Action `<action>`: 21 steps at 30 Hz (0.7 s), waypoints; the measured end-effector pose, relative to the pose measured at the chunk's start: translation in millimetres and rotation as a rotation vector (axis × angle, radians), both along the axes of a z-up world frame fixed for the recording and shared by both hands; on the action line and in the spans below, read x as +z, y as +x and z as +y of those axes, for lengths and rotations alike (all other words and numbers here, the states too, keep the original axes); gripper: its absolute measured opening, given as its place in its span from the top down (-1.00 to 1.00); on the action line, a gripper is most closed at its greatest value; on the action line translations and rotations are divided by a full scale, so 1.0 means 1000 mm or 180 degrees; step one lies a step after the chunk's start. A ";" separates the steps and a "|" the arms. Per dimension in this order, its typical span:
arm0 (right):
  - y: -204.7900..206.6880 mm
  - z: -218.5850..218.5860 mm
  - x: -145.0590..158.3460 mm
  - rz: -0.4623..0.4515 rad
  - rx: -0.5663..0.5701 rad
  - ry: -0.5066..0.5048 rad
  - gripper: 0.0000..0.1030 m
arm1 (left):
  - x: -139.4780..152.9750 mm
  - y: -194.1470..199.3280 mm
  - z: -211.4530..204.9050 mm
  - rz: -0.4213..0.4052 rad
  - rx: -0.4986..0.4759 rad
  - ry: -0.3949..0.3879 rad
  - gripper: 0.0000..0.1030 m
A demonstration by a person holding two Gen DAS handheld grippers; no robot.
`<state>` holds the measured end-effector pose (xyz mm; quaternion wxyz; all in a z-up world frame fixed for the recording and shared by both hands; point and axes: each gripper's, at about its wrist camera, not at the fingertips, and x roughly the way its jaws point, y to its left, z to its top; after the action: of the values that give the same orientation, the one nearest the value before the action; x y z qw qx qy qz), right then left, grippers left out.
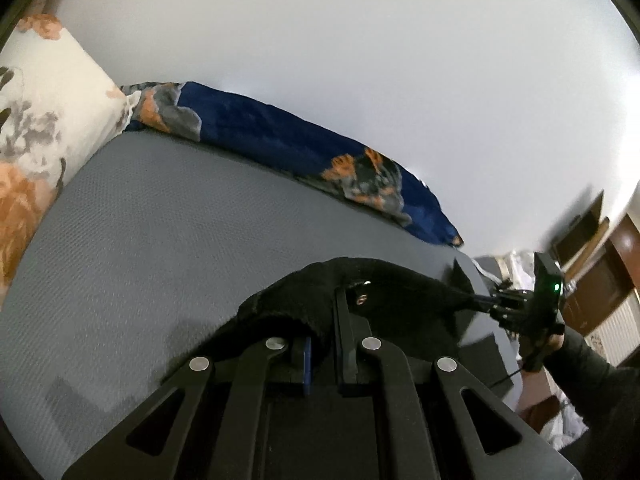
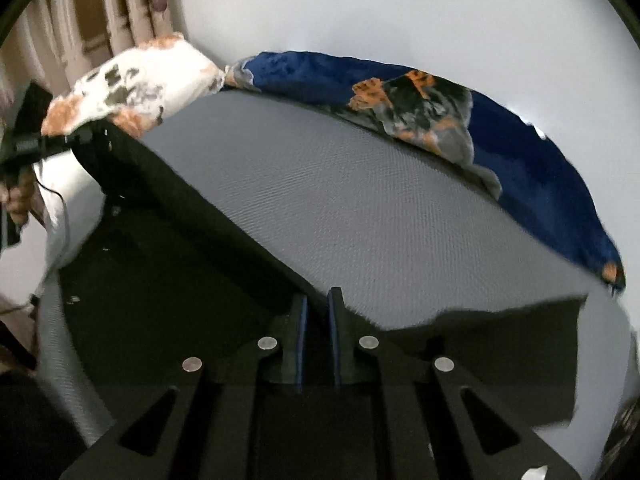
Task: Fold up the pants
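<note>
Grey woven bed (image 2: 320,208) fills both views, with a blue blanket (image 2: 520,160) bunched along its far edge and a floral pillow (image 2: 132,84) at one end. Black pants (image 2: 168,264) are stretched in a taut band above the bed, running from one tool to the other.

Your left tongs (image 1: 328,308) are clamped on the pants: black cloth humps over the fingertips, and a rivet shows there. In the right wrist view the same tool sits at far left with cloth hanging from it.

Your right tongs (image 2: 318,300) are drawn narrow, blue pads close together. Dark cloth lies between and below them, and the left wrist view shows the band ending at that tool (image 1: 496,304), so it reads as a grip on the pants.

Step in hand, as judged: garment held by an edge at two points, lifted for spreading or for the first fold.

Next move calls for both hands travelling together with the tension even, then lowering the pants flat onto the bed. Risk: a thin pinch could slip if you pull apart harder.
</note>
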<state>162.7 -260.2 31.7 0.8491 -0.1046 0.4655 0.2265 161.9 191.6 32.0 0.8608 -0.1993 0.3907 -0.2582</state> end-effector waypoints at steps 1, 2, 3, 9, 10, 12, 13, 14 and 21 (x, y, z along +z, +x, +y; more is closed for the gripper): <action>-0.011 0.001 0.001 0.0018 -0.0009 0.0029 0.86 | 0.000 -0.008 0.002 -0.0004 -0.0026 0.0004 0.84; -0.026 0.002 0.001 0.0046 0.0002 0.0054 0.87 | 0.000 -0.016 0.004 -0.0005 -0.0044 0.0000 0.84; -0.035 0.004 -0.001 0.0080 0.0013 0.0059 0.88 | -0.002 -0.025 0.007 0.0014 -0.0068 -0.0029 0.84; -0.090 0.005 -0.026 0.0399 0.0011 0.0151 0.89 | -0.027 -0.079 0.020 0.0232 -0.0172 -0.0140 0.83; -0.095 0.005 -0.031 0.0450 0.0002 0.0172 0.89 | -0.032 -0.087 0.020 0.0277 -0.0186 -0.0109 0.83; -0.106 0.006 -0.044 0.0534 -0.0030 0.0188 0.89 | -0.045 -0.101 0.020 0.0372 -0.0221 -0.0033 0.82; -0.110 0.007 -0.050 0.0576 -0.0033 0.0175 0.89 | -0.051 -0.106 0.020 0.0421 -0.0243 0.0001 0.82; -0.113 0.008 -0.056 0.0611 -0.0029 0.0164 0.89 | -0.056 -0.111 0.019 0.0459 -0.0268 0.0057 0.81; -0.130 0.017 -0.097 0.0941 0.0015 0.0067 0.89 | -0.096 -0.132 0.011 0.0817 -0.0393 0.0466 0.76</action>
<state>32.8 -243.1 -65.2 0.7718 -0.0622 0.5829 0.2463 29.4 202.5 -64.5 0.7985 -0.1429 0.5268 -0.2538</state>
